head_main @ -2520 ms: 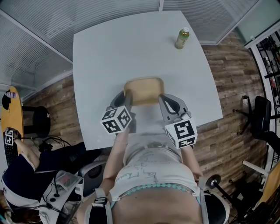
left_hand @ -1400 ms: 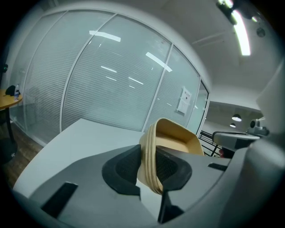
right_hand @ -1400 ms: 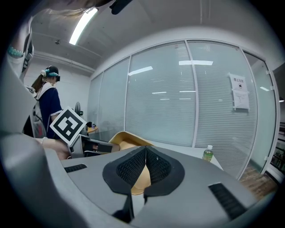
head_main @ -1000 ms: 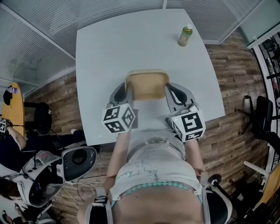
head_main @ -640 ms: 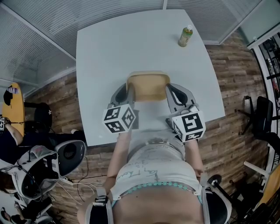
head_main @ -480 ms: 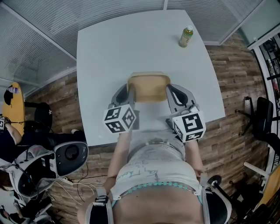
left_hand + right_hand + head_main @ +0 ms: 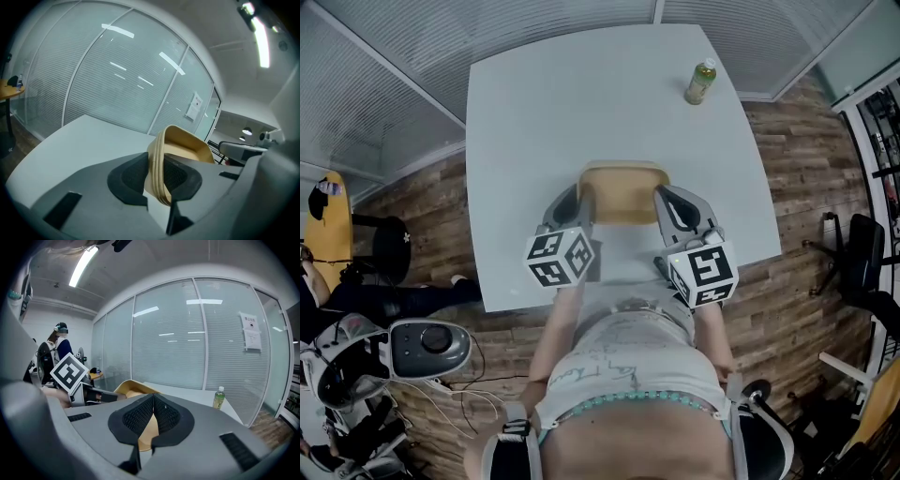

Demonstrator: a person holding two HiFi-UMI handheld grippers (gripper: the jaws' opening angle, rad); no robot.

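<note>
Over table (image 7: 534, 103), clamped on tray (image 7: 622, 192) rims with left hand-held gripper (image 7: 580, 199) and right hand-held gripper (image 7: 660, 202); may slip, tilt if lifted unevenly.

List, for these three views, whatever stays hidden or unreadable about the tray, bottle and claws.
- Tray underside: every view, its own body hides it.
- Bottle label: head and right gripper views, too small.
- Rim inside right claw: right gripper view, the claw covers it.

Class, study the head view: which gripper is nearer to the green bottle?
Right. The right gripper clamps the right rim of the tray, short of the bottle and slightly to its left. The left gripper clamps the left rim, farther off.
</note>
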